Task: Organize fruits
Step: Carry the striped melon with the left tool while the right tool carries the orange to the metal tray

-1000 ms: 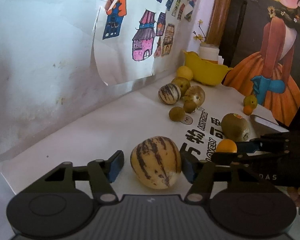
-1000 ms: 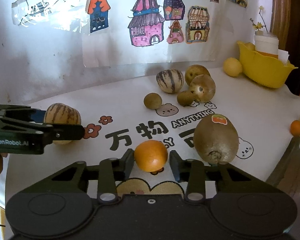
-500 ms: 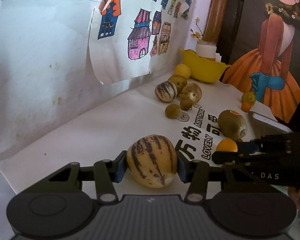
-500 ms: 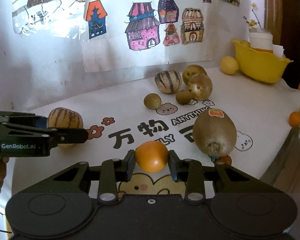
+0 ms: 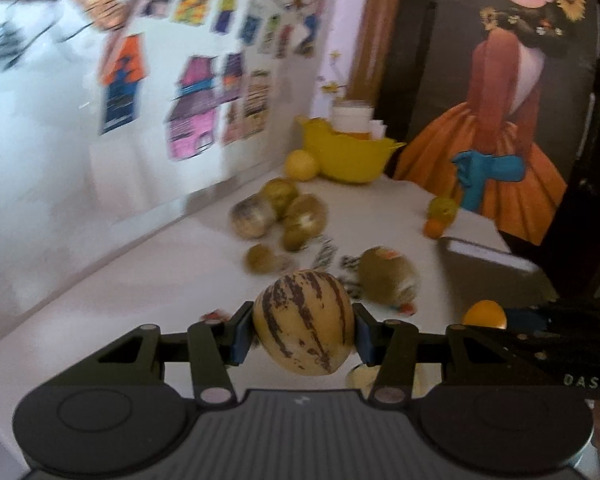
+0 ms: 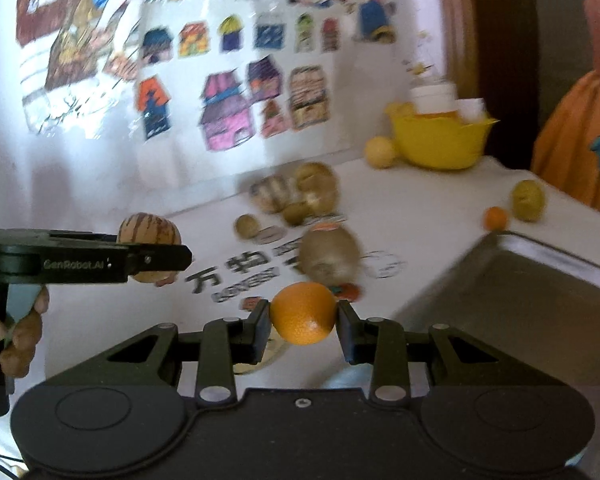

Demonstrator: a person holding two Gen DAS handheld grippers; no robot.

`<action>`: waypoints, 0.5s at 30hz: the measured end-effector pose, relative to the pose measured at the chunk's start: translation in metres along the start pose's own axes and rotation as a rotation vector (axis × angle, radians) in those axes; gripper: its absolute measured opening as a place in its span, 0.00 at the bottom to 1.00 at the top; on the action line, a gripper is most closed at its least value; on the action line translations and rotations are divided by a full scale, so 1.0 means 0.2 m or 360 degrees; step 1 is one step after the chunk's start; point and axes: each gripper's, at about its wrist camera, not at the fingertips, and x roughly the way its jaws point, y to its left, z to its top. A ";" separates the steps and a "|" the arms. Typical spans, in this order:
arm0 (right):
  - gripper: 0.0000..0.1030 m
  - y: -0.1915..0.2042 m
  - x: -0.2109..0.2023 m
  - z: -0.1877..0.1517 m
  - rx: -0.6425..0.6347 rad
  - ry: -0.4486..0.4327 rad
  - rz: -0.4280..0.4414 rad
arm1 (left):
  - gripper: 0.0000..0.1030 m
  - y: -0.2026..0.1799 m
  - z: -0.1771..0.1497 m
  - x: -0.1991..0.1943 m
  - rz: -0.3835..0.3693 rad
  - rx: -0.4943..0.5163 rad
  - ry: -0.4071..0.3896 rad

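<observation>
the striped melon (image 5: 303,322) is pinched between both pads of the left hand-held gripper (image 5: 303,330), held up off the white worktop (image 5: 148,280). the orange (image 6: 303,313) sits squeezed between the pads of the right hand-held gripper (image 6: 303,322), also clear of the worktop. from the right wrist view the left hand-held gripper shows side-on at the left with the melon in it. just beyond the orange lies a big brown kiwi (image 6: 330,254) on the printed cloth. farther back a blurred cluster of brownish fruit (image 6: 296,194) sits near the wall, then a lemon (image 6: 380,152) just beside a yellow bowl (image 6: 440,142). a small orange (image 6: 495,217) and a green fruit (image 6: 527,200) sit together near the right edge, close to a grey tray (image 6: 520,300).
</observation>
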 end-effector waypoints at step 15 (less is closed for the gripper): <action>0.36 -0.50 -0.27 -0.07 0.0182 -0.0142 -0.0465 | 0.53 -0.52 0.29 0.29 -0.0363 0.0047 -0.0089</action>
